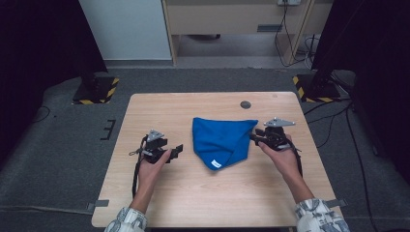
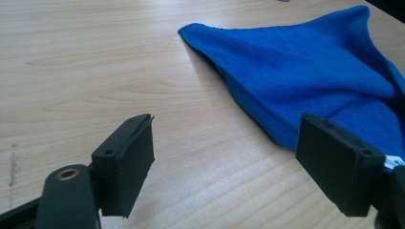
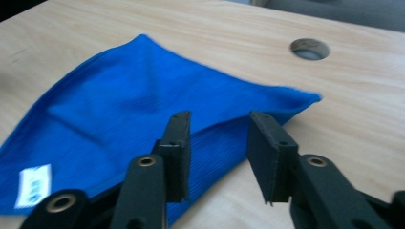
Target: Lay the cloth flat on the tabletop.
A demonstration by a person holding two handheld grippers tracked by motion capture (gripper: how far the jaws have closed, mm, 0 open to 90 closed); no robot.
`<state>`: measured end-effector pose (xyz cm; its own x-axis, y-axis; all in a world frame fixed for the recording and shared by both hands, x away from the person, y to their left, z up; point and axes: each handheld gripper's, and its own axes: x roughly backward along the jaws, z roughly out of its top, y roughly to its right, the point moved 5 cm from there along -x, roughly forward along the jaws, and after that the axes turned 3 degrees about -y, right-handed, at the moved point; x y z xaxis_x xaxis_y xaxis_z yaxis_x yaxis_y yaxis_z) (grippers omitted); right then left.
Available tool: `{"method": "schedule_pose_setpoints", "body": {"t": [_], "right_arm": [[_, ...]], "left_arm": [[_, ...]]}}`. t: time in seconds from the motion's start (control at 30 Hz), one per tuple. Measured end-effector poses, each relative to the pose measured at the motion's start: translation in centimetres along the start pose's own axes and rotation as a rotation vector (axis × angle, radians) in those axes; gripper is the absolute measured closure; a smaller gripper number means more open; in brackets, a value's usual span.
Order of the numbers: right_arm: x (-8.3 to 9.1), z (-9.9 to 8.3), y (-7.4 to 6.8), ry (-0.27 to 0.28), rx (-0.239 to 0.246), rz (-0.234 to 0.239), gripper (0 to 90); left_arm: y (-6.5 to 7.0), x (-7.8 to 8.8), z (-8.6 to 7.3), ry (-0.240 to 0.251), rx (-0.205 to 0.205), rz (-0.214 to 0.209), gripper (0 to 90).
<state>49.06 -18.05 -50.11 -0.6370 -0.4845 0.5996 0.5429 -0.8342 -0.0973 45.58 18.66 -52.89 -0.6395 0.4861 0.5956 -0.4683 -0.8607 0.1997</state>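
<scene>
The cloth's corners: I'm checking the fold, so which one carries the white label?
The near corner of the blue cloth, pointing toward the person, has the white label. The two far corners, left and right, show plain blue.

Blue cloth (image 2: 315,71) cut off at right edge, white label (image 2: 394,163) half hidden by fingers
</scene>
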Motion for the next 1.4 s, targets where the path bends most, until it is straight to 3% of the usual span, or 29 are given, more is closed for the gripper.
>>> {"method": "schedule_pose_setpoints", "body": {"t": [0.23,0.3,0.4,0.7,0.93,1.13,1.4], "right_arm": [[1.1,-1.7,-3.0,0.019,0.019,0.057,68.3],[1.6,-1.8,-3.5,0.024,0.038,0.042,71.5],[2.4,-1.9,-4.3,0.028,0.058,0.056,75.5],[1.3,-3.1,-6.4,-0.007,0.083,0.091,78.8],[0.0,-3.7,-7.7,-0.043,0.102,0.084,65.8],[-0.7,-4.1,-8.4,-0.061,0.090,0.077,49.9],[-2.1,-4.8,-8.6,-0.096,0.097,0.050,40.3]], "left_arm": [[2.4,1.0,-1.0,-0.006,-0.037,-0.035,21.9],[3.0,1.2,-1.6,-0.012,-0.037,-0.043,23.4],[3.7,1.1,-2.5,-0.025,-0.047,-0.042,23.3],[4.5,0.0,-2.3,-0.048,-0.093,-0.030,22.3],[5.8,-0.5,-2.3,-0.059,-0.122,-0.038,22.6],[6.6,-0.7,-2.1,-0.048,-0.112,-0.061,21.3],[7.6,-1.2,-2.2,-0.059,-0.129,-0.076,20.1]]}}
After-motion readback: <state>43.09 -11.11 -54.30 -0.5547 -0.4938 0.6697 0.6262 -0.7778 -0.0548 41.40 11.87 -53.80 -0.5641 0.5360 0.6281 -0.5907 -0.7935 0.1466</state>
